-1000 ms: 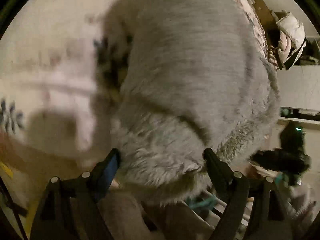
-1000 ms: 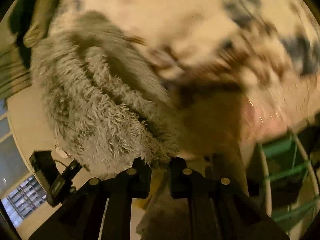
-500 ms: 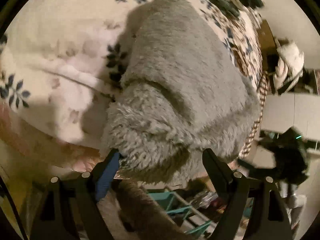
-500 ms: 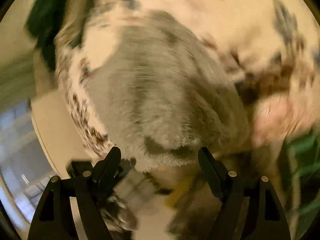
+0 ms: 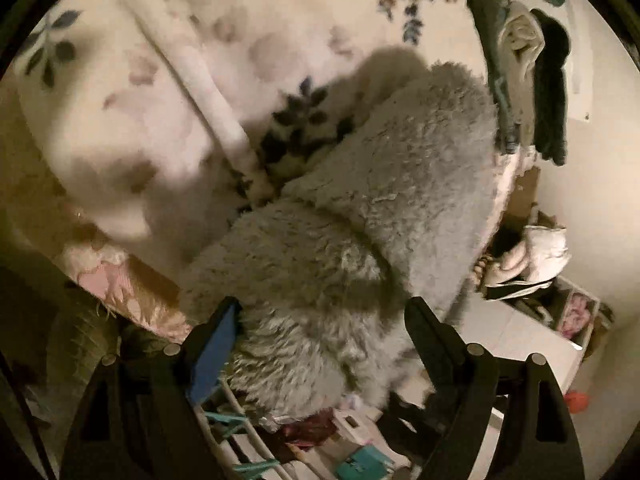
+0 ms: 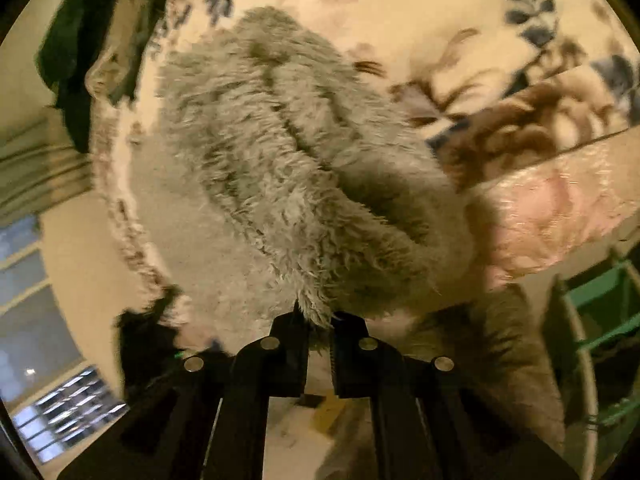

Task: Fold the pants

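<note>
Grey fluffy pants (image 5: 380,200) lie bunched and folded on a cream floral blanket (image 5: 160,80). In the left wrist view their shaggy near end hangs over the bed edge, between the wide-apart fingers of my left gripper (image 5: 320,320). I cannot see the pads squeezing it. In the right wrist view the pants (image 6: 280,160) stretch away over the blanket (image 6: 420,20). My right gripper (image 6: 318,320) is closing tight on a tuft of their near edge, and fluff sticks out between the jaws.
A pink quilted edge (image 6: 560,216) of the bed shows at the right. Beside the bed stands a green wire rack (image 6: 592,300). Folded dark clothes (image 5: 532,60) lie at the bed's far side. White drawers (image 5: 520,340) and floor clutter (image 5: 320,440) sit below.
The right gripper went from nearly shut to wide open, then shut on the pants' edge. The left view rolled and drew back, so more blanket shows; its jaws stayed wide.
</note>
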{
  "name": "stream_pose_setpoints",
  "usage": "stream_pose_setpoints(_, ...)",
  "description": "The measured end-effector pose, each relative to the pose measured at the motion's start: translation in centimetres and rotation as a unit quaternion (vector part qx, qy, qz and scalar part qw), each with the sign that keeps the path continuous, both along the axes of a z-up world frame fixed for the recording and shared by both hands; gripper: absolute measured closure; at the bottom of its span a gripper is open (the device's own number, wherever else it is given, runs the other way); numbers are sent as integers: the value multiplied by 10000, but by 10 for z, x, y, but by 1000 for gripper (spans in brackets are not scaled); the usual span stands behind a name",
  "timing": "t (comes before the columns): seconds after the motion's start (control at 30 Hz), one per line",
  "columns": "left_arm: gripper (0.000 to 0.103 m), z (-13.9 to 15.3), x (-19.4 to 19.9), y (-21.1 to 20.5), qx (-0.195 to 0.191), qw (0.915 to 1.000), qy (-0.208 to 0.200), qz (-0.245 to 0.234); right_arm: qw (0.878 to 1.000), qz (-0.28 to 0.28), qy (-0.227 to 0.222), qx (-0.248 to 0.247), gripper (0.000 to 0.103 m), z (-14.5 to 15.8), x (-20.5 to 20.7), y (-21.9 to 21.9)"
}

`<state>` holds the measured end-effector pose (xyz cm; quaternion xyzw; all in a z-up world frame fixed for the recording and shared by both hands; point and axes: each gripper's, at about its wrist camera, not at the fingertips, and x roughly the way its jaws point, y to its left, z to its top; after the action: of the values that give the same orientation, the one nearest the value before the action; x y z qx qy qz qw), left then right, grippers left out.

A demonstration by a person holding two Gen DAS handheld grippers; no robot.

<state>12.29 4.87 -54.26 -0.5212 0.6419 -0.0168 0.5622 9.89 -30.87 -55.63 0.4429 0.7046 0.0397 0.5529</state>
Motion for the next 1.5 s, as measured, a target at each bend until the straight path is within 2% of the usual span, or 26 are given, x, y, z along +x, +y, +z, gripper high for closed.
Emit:
stream_pose_setpoints(0.03, 26, 1, 2, -4, 189, 9996, -136, -162, 9998, 57, 2, -182, 94, 0, 1, -3)
stream_pose_setpoints(0.1, 26, 2, 2, -14, 993, 9901, -160, -978, 9977, 177, 237, -604, 94, -7, -13, -25)
stream_pose_setpoints(0.17, 25, -10, -4, -15, 862, 9902, 108, -1094, 9969, 125, 604, -480, 92, -25, -16, -34)
stream_pose_setpoints(0.2, 25, -8, -5, -14, 783, 9911, 168, -1064, 9974, 135, 684, -208, 88, -31, -16, -35)
stream_pose_setpoints(0.23, 25, 1, -2, -14, 859, 9893, 151, -1169, 9974, 207, 686, -59, 77, -31, -14, -34)
stream_pose_setpoints(0.27, 25, 10, 2, -15, 967, 9867, 85, -1301, 9972, 375, 638, -53, 53, -23, -9, -36)
stream_pose_setpoints(0.33, 22, 38, 15, -20, 1265, 9788, -266, -1588, 9975, 547, 399, -210, 20, -2, 0, -40)
stream_pose_setpoints(0.43, 11, 76, 51, -29, 1644, 9625, -954, -1933, 9958, 763, -220, -446, 20, 35, 26, -46)
stream_pose_setpoints(0.53, 8, 83, 94, -43, 1883, 9475, -1441, -2147, 9883, 1016, -844, -763, 20, 58, 76, -42)
stream_pose_setpoints(0.6, 1, 77, 127, -49, 2053, 9359, -1684, -2317, 9809, 1326, -1092, -913, 20, 58, 111, -32)
stream_pose_setpoints(0.67, 1, 65, 154, -57, 2097, 9264, -1769, -2580, 9709, 1768, -1255, -1020, 20, 46, 143, -6)
stream_pose_setpoints(0.7, 1, 60, 161, -57, 2121, 9215, -1764, -2735, 9636, 2057, -1293, -1113, 21, 35, 162, 7)
stream_pose_setpoints(0.73, 1, 53, 172, -56, 2138, 9180, -1745, -2847, 9556, 2302, -1342, -1258, 46, 26, 174, 16)
stream_pose_setpoints(0.77, 1, 45, 179, -60, 2063, 9168, -1737, -2944, 9459, 2539, -1364, -1493, 85, 20, 179, 22)
stream_pose_setpoints(0.83, 1, 27, 191, -67, 2053, 9128, -1593, -3151, 9533, 2274, -1352, -1455, 86, 14, 186, 10)
stream_pose_setpoints(0.87, 1, 21, 189, -65, 1998, 9138, -1494, -3206, 9630, 1845, -1354, -1423, 98, 12, 188, -10)
stream_pose_setpoints(0.93, 1, 4, 185, -60, 1840, 9208, -1235, -3211, 9726, 1233, -1253, -1524, 99, 7, 192, -40)
stream_pose_setpoints(1.03, 1, -10, 176, -49, 1641, 9340, -1047, -2997, 9870, 407, -901, -1268, 102, -20, 188, -81)
stream_pose_setpoints(1.13, 1, -12, 170, -38, 1449, 9452, -932, -2774, 9978, 73, -623, -228, 101, -42, 182, -89)
stream_pose_setpoints(1.2, 1, -7, 171, -34, 1464, 9456, -969, -2740, 9955, 250, -910, -86, 95, -23, 177, -87)
stream_pose_setpoints(1.23, 1, -5, 174, -36, 1487, 9437, -1026, -2770, 9946, 332, -979, -73, 75, -16, 175, -84)
stream_pose_setpoints(1.27, 1, -2, 178, -36, 1535, 9409, -1086, -2817, 9936, 394, -1055, -101, 37, -5, 171, -81)
stream_pose_setpoints(1.3, 1, 0, 184, -38, 1621, 9371, -1142, -2873, 9919, 430, -1185, -128, 20, 1, 169, -73)
stream_pose_setpoints(1.33, 1, 1, 190, -39, 1689, 9335, -1190, -2931, 9903, 472, -1303, -94, 11, 8, 167, -64)
stream_pose_setpoints(1.43, 1, -2, 212, -49, 1860, 9196, -1259, -3223, 9870, 1156, -1092, -243, 11, 2, 170, -35)
stream_pose_setpoints(1.5, 2, -11, 223, -57, 1792, 9108, -1309, -3480, 9792, 1710, -912, -608, 26, -13, 172, -14)
